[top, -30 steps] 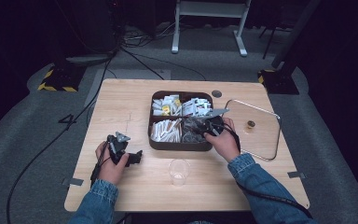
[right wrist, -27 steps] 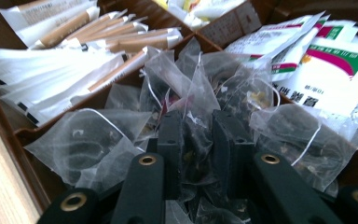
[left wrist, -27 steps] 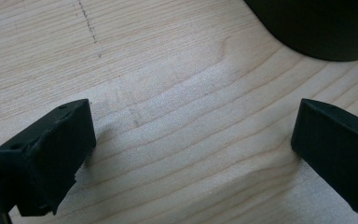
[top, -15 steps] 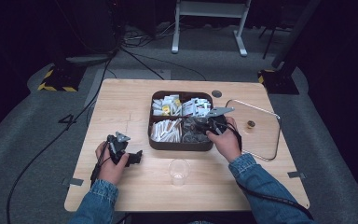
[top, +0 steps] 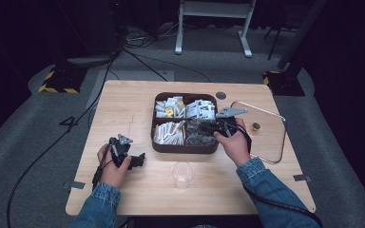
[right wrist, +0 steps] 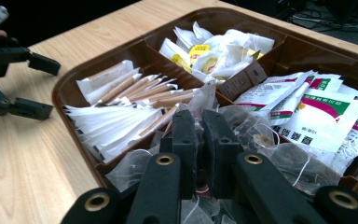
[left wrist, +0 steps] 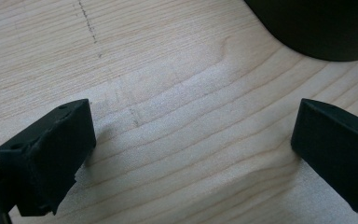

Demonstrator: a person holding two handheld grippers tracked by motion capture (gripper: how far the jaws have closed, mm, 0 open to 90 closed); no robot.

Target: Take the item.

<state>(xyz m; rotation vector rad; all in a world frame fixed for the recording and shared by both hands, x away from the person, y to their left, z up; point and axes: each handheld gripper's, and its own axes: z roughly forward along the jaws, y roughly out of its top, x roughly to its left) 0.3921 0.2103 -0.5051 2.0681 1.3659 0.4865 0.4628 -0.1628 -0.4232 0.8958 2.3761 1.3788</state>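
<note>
Right claw (top: 208,128) first, from the high view: it hangs over the near right compartment of the brown tray (top: 184,148), jaws pressed together among the clear tea bags (top: 198,135) there, having just been closing; my right hand (top: 234,142) sits at the tray's right edge; my left claw (top: 135,160) rests on the wooden table (top: 123,109) to the left of the tray, jaws apart and holding nothing; a clear plastic cup (top: 182,175) stands near the table's front edge between my two hands; the tray's glass lid (top: 266,130) lies flat on the table just to the right of the tray.

From the left gripper view my two black jaws stand wide apart over bare wood, with nothing between them; a dark curved edge (left wrist: 317,28) crosses the top right corner, and I cannot tell what it is.

From the right gripper view my jaws stand nearly together, pinching the thin edge of a clear tea bag (right wrist: 214,116) that lies in the nearest compartment; paper sticks (right wrist: 135,88) fill the compartment to the left, white and yellow packets (right wrist: 214,49) the far one, green and red printed sachets (right wrist: 317,112) the one at right; my left claw (right wrist: 30,84) shows at the far left over the table.
</note>
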